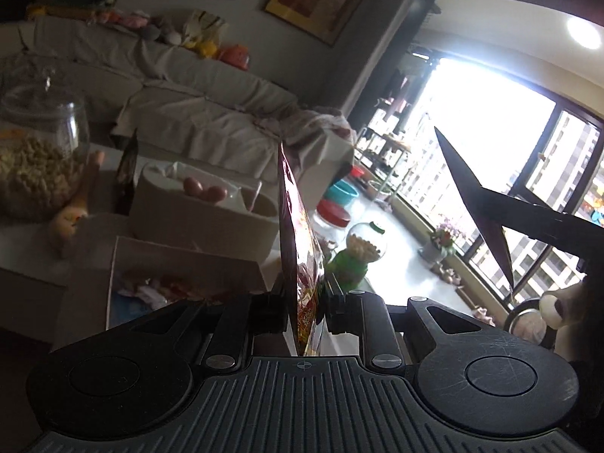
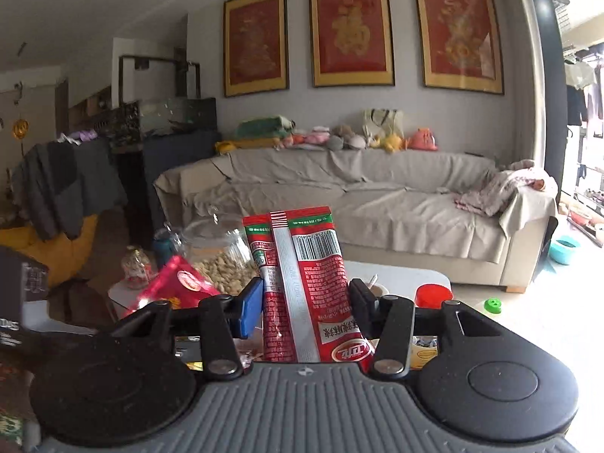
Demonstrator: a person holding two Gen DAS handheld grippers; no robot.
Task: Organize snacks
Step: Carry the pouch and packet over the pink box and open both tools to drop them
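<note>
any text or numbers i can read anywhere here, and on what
Red snack packet in the right tongs: barcode, digits and Chinese print, upside down and too small to read.
Three framed red pictures: gold characters, too stylised to read.
Shiny packet in the left tongs: seen edge-on, unreadable.

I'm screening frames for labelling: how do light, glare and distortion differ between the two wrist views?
Left wrist view: blown-out window backlights the scene; snack packet and sofa dim, walls tilted. Right wrist view: evenly lit, red packet print sharp, framed pictures bowed by the fisheye.
</note>
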